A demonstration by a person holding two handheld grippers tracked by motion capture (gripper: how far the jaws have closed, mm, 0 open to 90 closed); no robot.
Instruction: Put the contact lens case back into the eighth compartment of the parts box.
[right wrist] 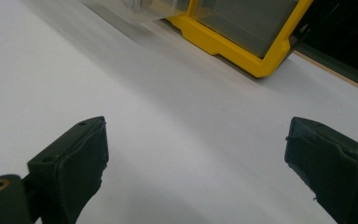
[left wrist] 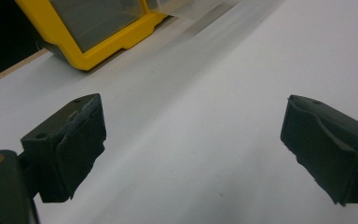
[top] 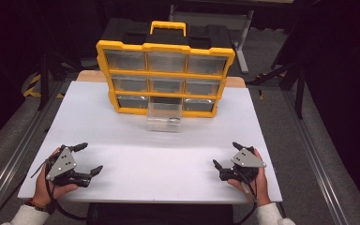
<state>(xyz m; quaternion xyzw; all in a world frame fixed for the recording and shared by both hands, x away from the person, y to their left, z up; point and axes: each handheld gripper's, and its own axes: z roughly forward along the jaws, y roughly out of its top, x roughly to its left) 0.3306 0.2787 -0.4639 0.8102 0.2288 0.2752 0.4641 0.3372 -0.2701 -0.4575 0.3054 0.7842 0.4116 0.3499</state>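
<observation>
A yellow and black organizer case with clear drawers stands upright at the back of the white table. Its bottom middle drawer is pulled out onto the table, with a small dark item inside. My left gripper rests near the front left edge, open, with nothing between its fingers. My right gripper sits near the front right edge, open and empty too. Its own view shows bare table between its fingers and the case corner ahead.
The white board lies on a wooden tabletop that shows behind it. Metal rails run along both sides of the table. Dark stands and a table frame are behind the case.
</observation>
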